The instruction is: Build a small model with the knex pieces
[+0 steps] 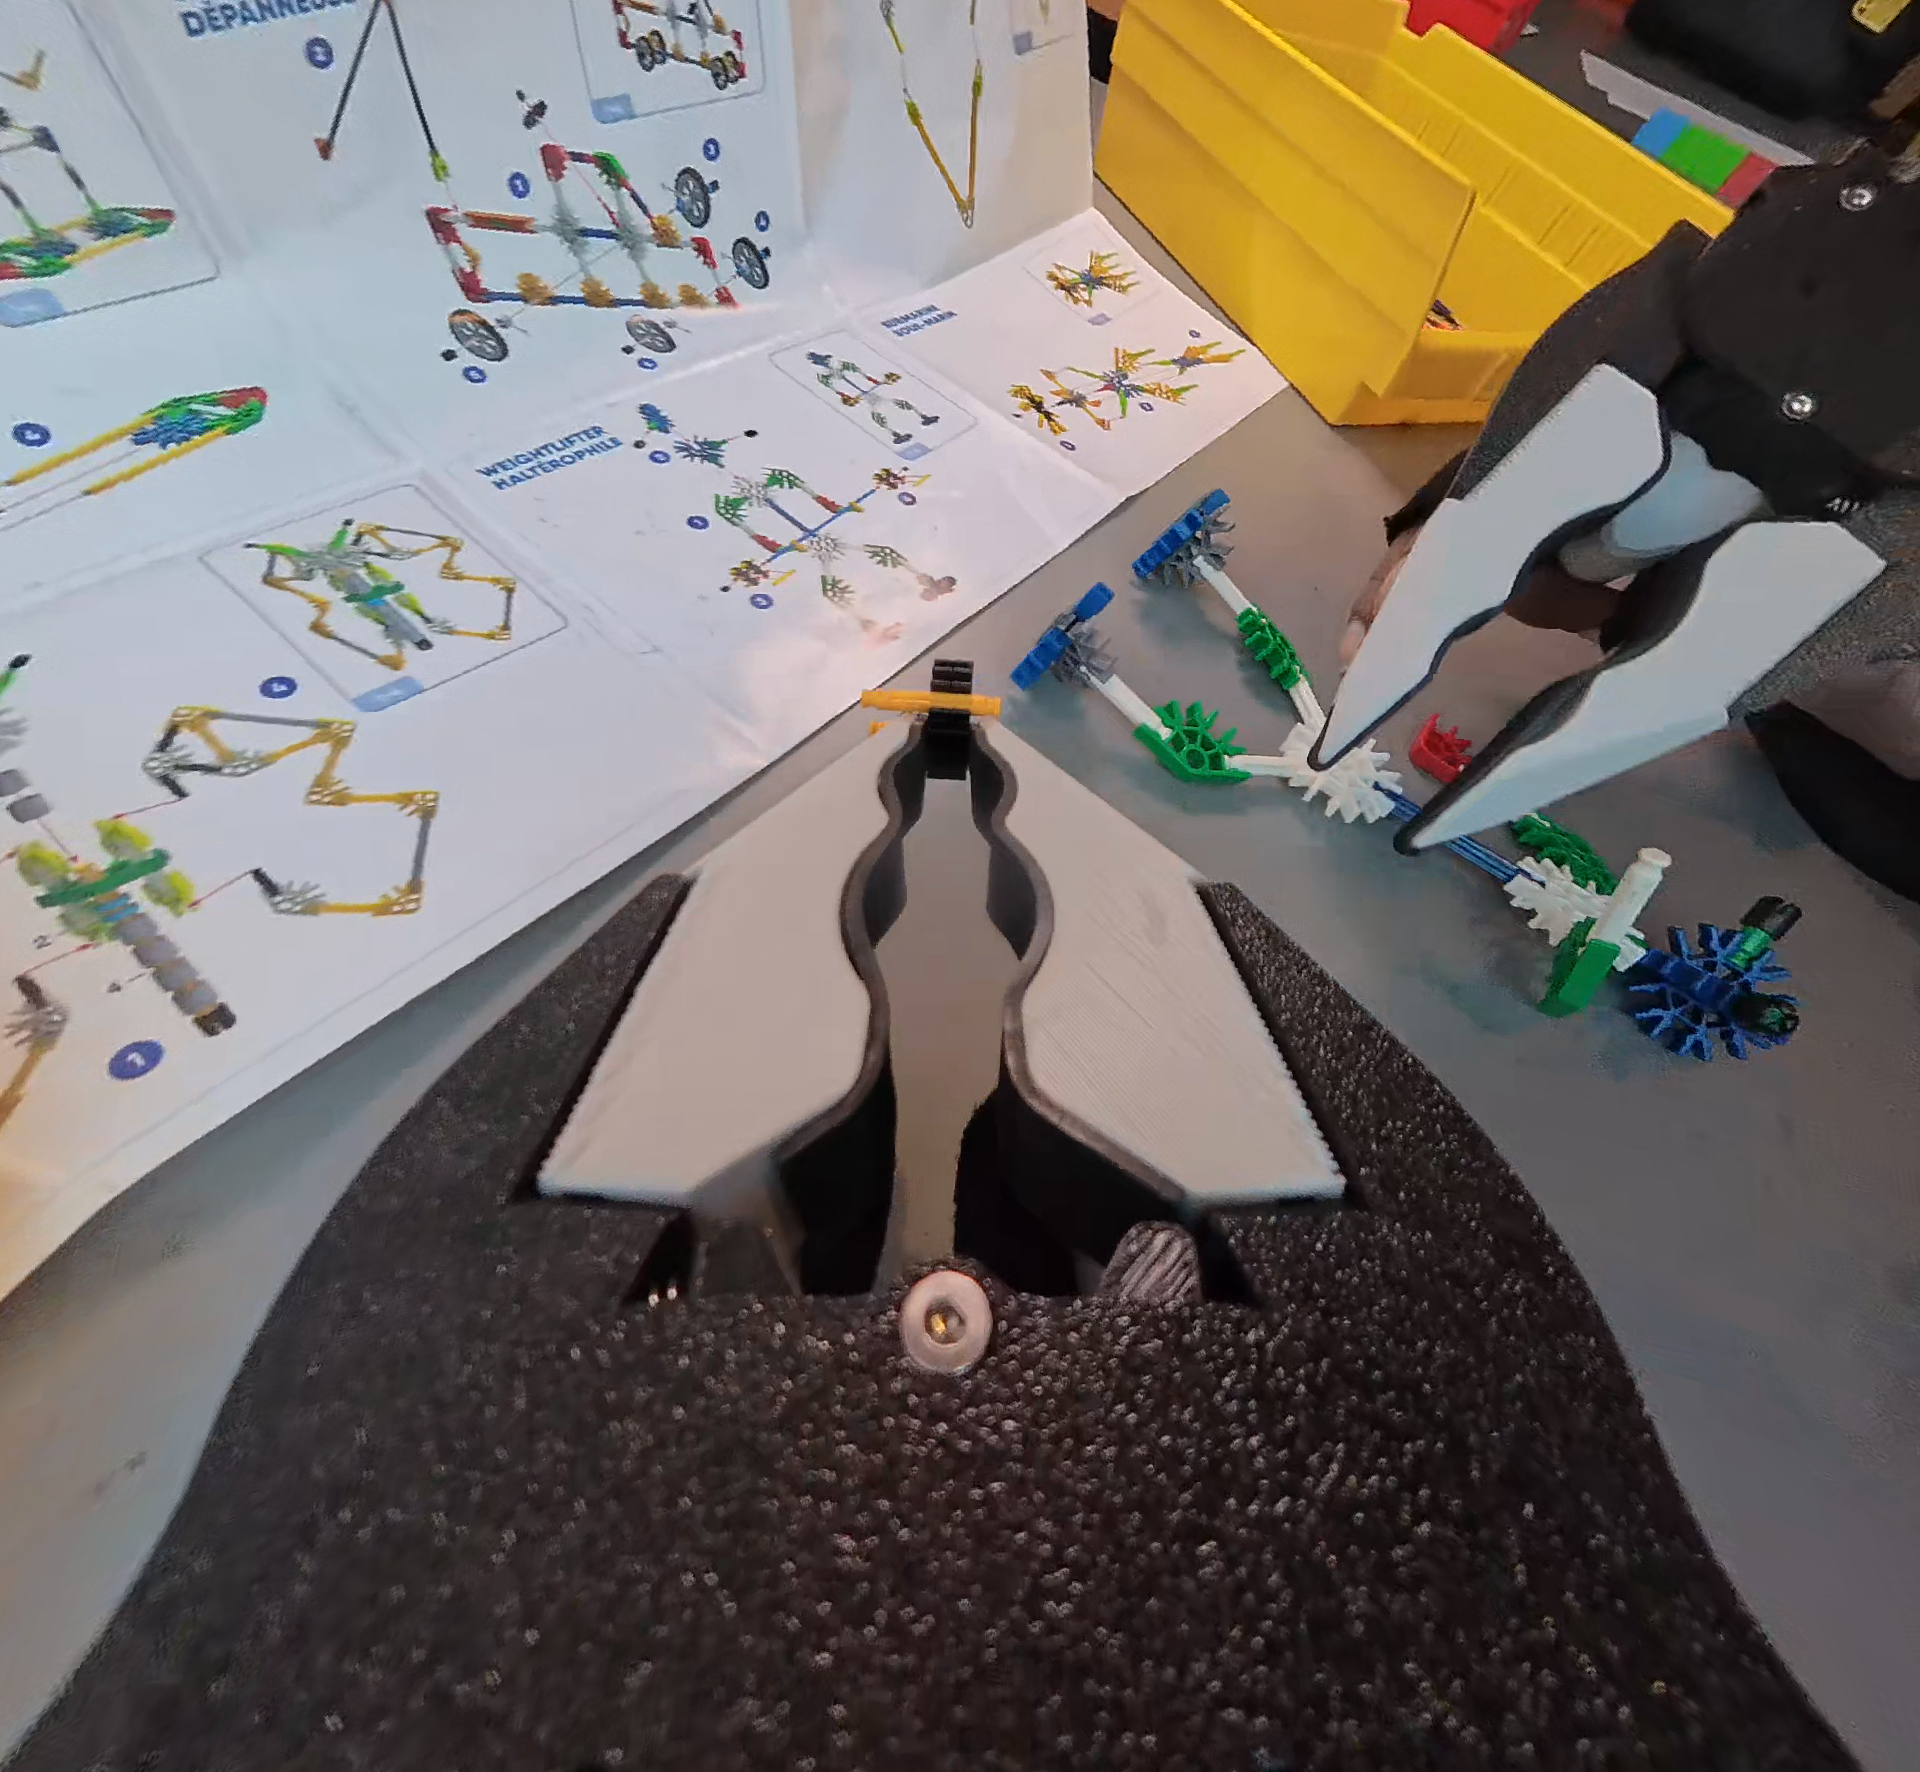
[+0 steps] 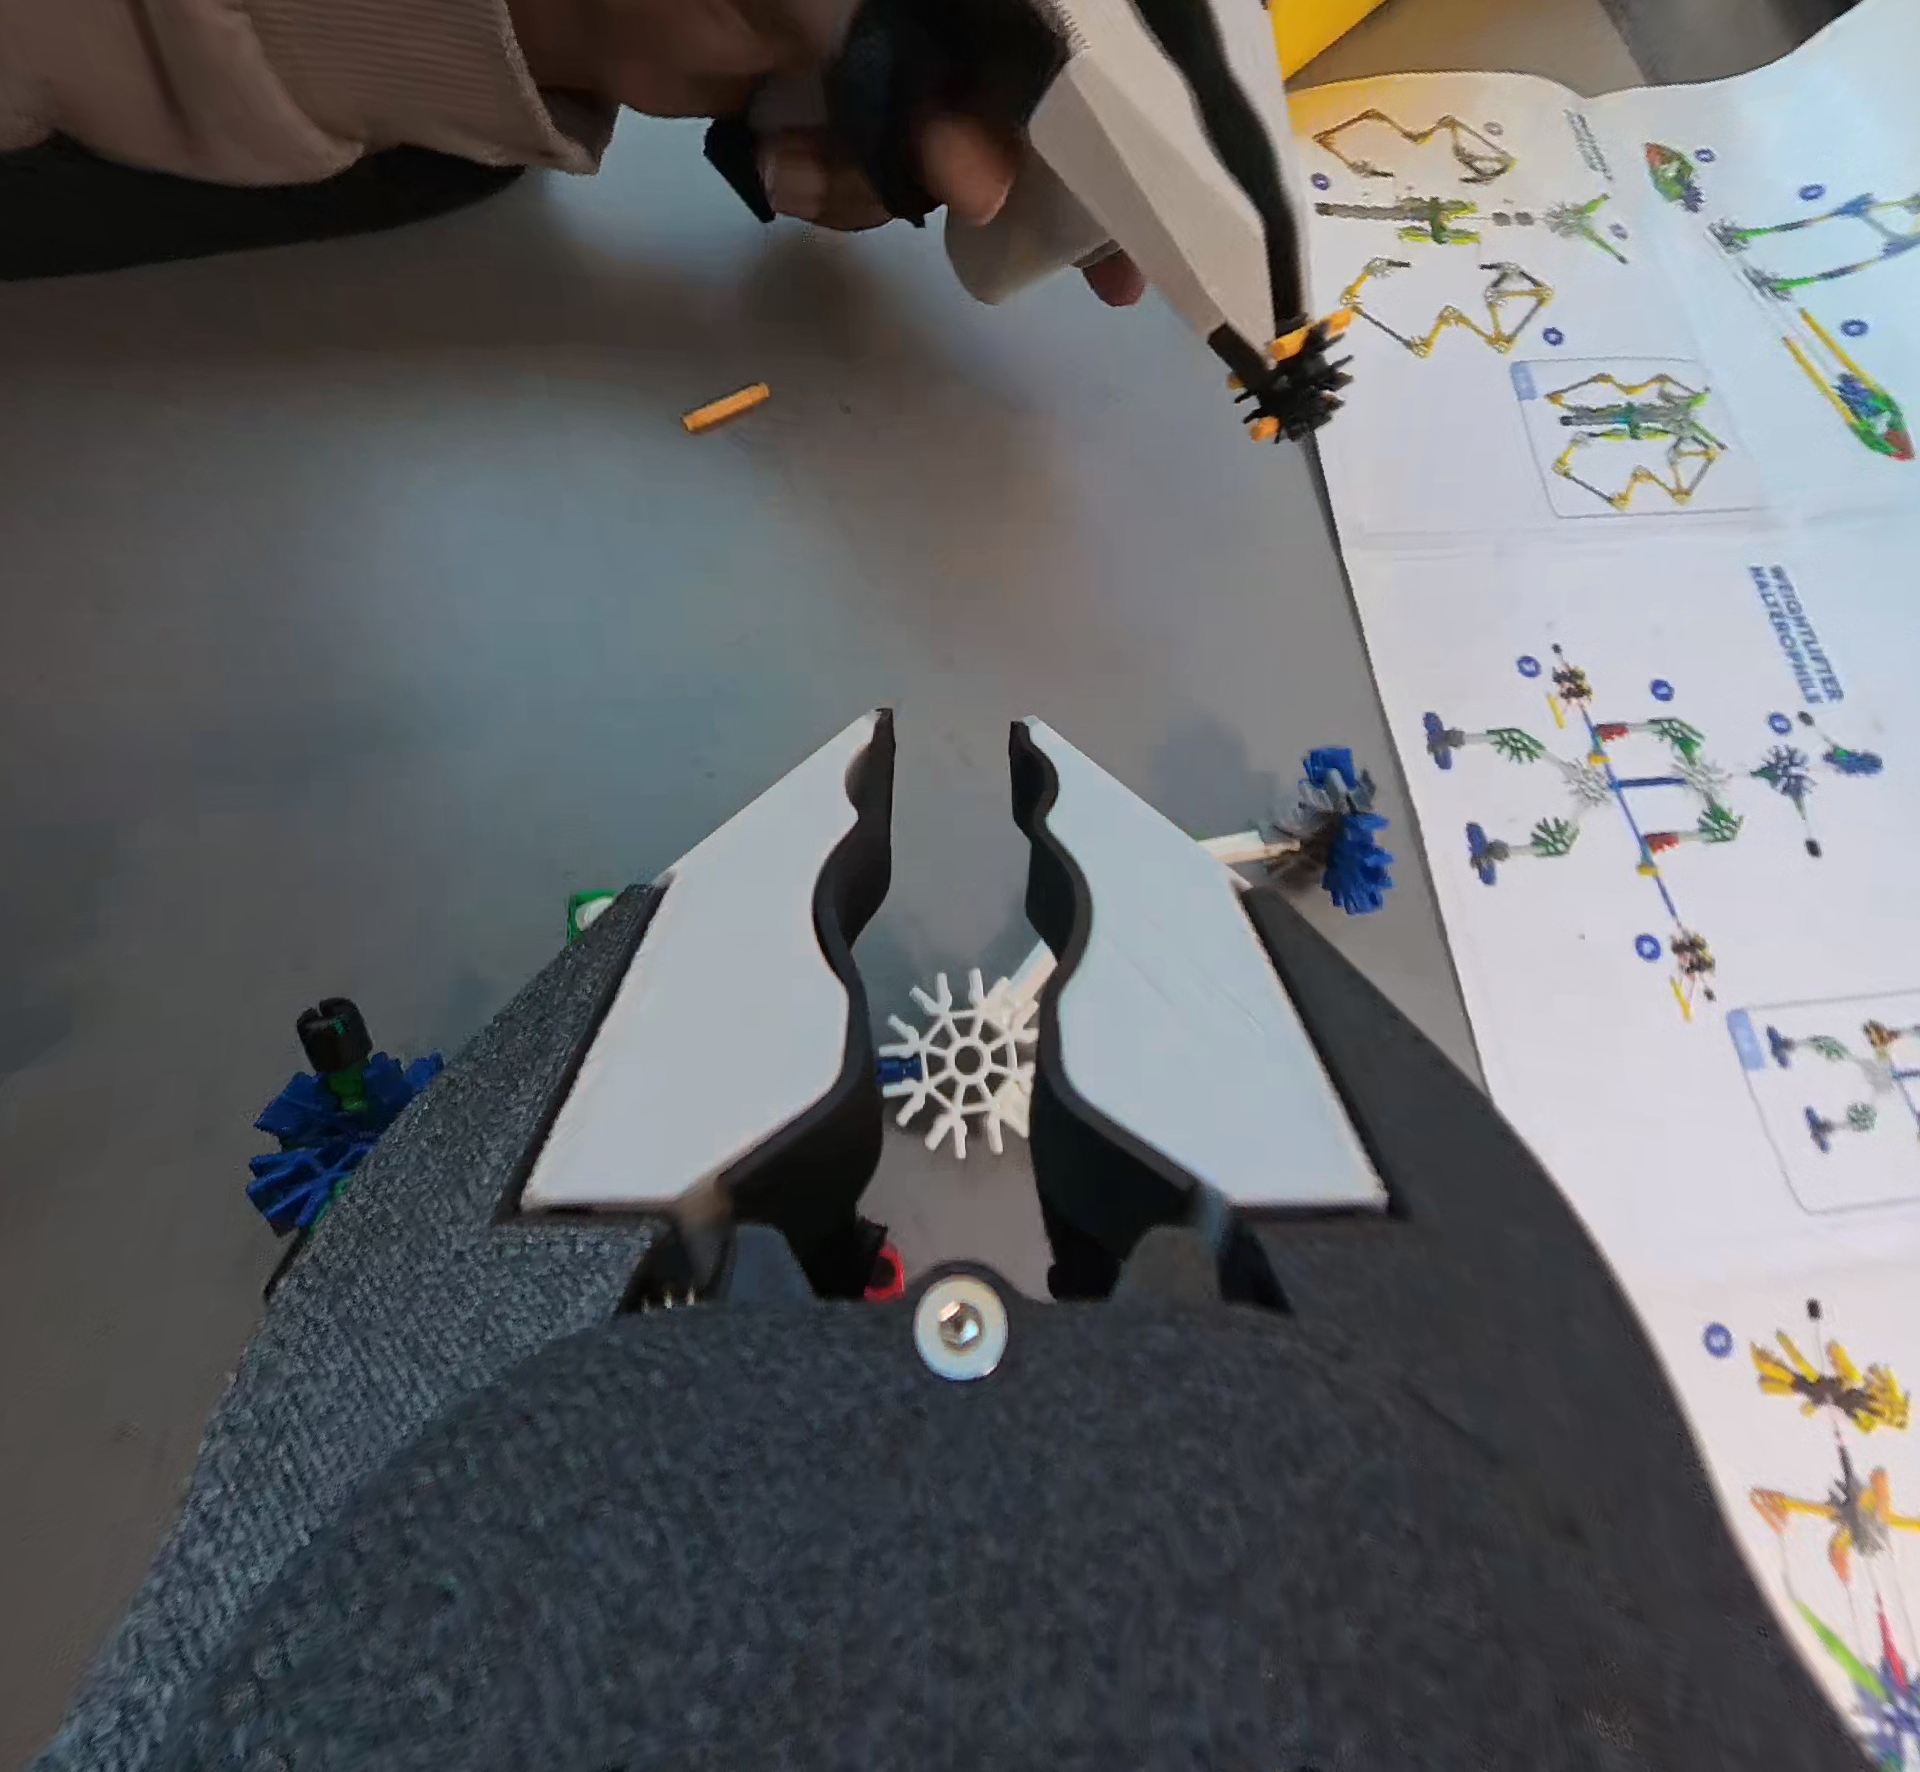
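Between the fingertips of the left hand-held gripper (image 1: pixel 943 735) sits a small black toothed connector (image 1: pixel 948 720) with a short yellow rod (image 1: pixel 930 704) through it, pinched firmly and held clear of the grey worktop (image 2: pixel 520 683), just beside the edge of the printed instruction sheet (image 1: pixel 416 372). To its right, the right hand-held gripper (image 2: pixel 951 735) hangs with its jaws parted and holds nothing, poised over the white snowflake connector (image 2: pixel 961 1062) at the hub of the rod-and-connector model (image 1: pixel 1351 766) that lies flat on the worktop. As I judge it, a sound pinch on that hub wants the fingertips lowered squarely on either side of the white disc, clear of the blue rod (image 1: pixel 1475 855) and the loose red piece (image 1: pixel 1439 746) close by. Farther out, a spare orange rod (image 2: pixel 725 407) lies alone, and yellow bins (image 1: pixel 1351 195) stand beyond the sheet.
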`<state>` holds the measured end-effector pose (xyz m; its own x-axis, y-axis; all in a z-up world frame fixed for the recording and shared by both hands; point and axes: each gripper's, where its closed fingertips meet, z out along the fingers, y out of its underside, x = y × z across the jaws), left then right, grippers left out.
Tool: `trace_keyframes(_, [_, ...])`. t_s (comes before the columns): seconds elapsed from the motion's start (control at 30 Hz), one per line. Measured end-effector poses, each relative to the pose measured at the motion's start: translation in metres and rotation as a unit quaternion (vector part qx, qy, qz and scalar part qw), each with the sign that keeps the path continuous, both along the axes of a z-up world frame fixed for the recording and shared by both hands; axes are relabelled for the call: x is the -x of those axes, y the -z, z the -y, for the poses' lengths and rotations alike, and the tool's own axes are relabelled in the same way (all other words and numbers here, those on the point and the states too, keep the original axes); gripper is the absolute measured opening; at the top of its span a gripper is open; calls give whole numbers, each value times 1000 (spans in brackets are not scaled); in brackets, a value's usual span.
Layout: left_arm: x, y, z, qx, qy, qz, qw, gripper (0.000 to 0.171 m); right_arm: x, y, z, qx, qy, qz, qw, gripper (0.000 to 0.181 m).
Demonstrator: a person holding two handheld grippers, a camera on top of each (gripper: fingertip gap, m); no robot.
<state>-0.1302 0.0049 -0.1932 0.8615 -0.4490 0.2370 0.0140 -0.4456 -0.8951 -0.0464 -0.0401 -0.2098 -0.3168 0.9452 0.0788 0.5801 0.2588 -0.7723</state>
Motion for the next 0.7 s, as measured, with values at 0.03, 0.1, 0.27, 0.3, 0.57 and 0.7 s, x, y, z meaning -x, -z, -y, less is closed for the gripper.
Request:
trace_keyframes(0.03, [3,1,1,-2,0,3,1000,8,5,0,4,-12,-8,8,1000,23])
trace_keyframes(0.1, [1,-3,4,-20,19,11,1000,8,15,-6,8,-21,-16,7,1000,25])
trace_keyframes(0.27, [-18,-21,11,-74,69,69,992,7,35,-28,3,-8,-3,-22,1000,27])
trace_keyframes(0.3, [-20,-28,11,-89,71,91,989,7,37,-31,5,-4,-2,-28,1000,27])
trace_keyframes(0.57, [-16,-62,11,-170,52,172,969,7,35,-47,27,-15,-4,-58,998,27])
trace_keyframes(0.7, [-17,-65,14,-181,56,168,967,7,30,-56,32,-21,-8,-72,997,27])
